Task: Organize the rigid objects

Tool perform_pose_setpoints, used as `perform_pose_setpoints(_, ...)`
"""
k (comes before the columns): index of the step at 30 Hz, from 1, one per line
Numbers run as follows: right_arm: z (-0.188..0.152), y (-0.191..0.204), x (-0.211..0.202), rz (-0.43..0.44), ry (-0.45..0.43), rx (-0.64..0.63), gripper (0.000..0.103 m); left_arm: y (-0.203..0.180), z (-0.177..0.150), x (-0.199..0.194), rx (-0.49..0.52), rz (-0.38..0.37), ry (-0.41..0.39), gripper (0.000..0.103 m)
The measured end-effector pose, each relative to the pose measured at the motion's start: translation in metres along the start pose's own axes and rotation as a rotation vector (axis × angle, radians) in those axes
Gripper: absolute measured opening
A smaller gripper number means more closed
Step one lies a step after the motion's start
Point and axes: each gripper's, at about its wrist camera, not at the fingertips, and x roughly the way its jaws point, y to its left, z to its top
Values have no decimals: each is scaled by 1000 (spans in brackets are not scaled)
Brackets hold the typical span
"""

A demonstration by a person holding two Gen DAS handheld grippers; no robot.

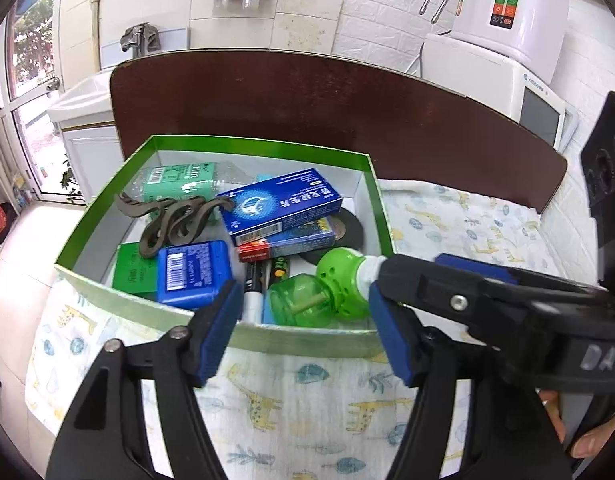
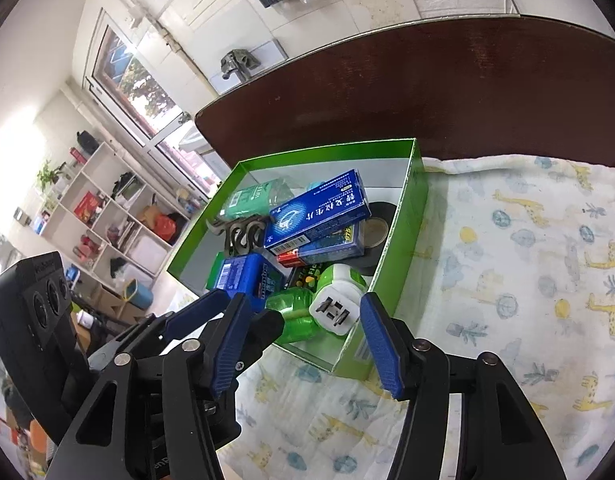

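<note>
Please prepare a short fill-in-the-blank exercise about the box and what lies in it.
1. The box has a rim coloured ____.
2. The blue carton lies on top of another ____.
3. The green mosquito-repellent bottle lies at the box's ____ corner, closest to the cameras.
4. The cloth under the box is printed with ____.

Missing words: green; carton; near; giraffes

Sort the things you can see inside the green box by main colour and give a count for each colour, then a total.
Blue: 3 (large carton, carton under it, flat case)
Green: 3 (mosquito-repellent bottle with plug, bottle at the back, flat box)
Black: 2 (tape roll, marker)
Dark brown: 1 (hook cluster)
Total: 9; a dark item beside the marker is too hidden to count.
</note>
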Motion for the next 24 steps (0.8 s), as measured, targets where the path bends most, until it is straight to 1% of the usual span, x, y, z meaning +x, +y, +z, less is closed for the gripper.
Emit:
perform_pose_setpoints(1, -2, 2, -3, -21, -7, -11, 77, 0, -2, -1, -1, 13, -2, 76)
perform_pose_setpoints(2, -5, 4, -6, -38, -16, -20, 85, 2, -4, -3, -2, 26, -6, 78)
perform_pose_setpoints(3, -7, 5, -9, -55, -28, -32, 91, 3, -5, -4, -1, 40, -9, 79)
perform_pose_setpoints(5, -12, 8, -15, -84, -41, -56, 99, 7, -8, -5, -5, 75, -8, 82)
perform_pose_setpoints(6, -14, 9, -17, -92, -47, -62, 101, 9, -11, -4, -9, 96, -5, 82)
perform_pose_setpoints(9, -19, 12, -29, -138, -85, -80, 103, 14, -18, -1, -28, 134, 26, 82)
perform_pose_setpoints(13, -25, 16, -39, -201, -95, -94, 103, 20, -22, -5, -46, 151, 39, 82)
perform_pose_setpoints(16, -29, 19, -45, -217, -109, -91, 103, 21, -21, -12, -34, 166, 30, 82)
perform_pose_setpoints(20, -32, 24, -50, -225, -124, -81, 103, 24, -13, -27, -17, 165, 0, 83)
perform_pose_setpoints(24, -29, 31, -56, -253, -143, -89, 103, 25, -7, -38, -5, 170, -31, 86)
